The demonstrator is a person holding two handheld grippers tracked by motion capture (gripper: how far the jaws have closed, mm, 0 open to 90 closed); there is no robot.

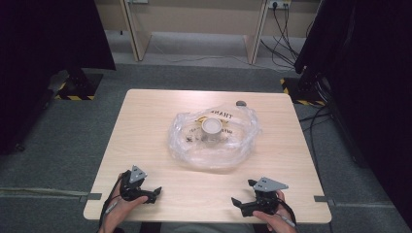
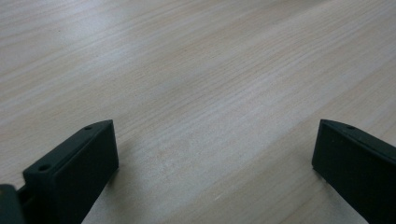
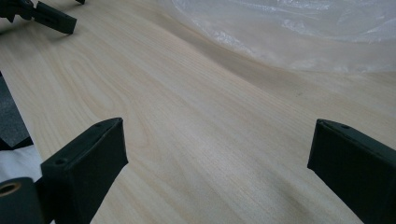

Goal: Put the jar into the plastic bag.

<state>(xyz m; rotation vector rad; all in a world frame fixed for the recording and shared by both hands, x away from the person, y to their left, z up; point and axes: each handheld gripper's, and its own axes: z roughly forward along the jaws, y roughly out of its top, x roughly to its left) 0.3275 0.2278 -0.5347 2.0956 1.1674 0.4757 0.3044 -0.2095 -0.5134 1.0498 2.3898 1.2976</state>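
I hold my left tool (image 1: pixel 151 194) low at the near edge of the bench (image 1: pixel 145 126), on my left side, and my hand (image 1: pixel 116 206) is wrapped around its back. Its two black jaws are wide apart, with nothing but bare wood between them. I hold my right tool (image 1: pixel 239 194) low at the near edge too, on my right side, and it points across the bench toward my left tool. Its jaws are wide apart as well and hold nothing. The two tools are well apart from each other. In the middle of the bench lies a clear plastic bag (image 1: pixel 228 150). It is crumpled and puffy, and it has dark letters printed on it. Inside the bag stands a small round jar (image 1: pixel 212 132) with a pale lid on top. The bag is well away from both tools. From my right tool I can see the bag's shiny edge (image 3: pixel 299 37) lying on the wood ahead. A little grey round thing (image 1: pixel 240 103) sits near the far edge of the bench, just behind the bag.
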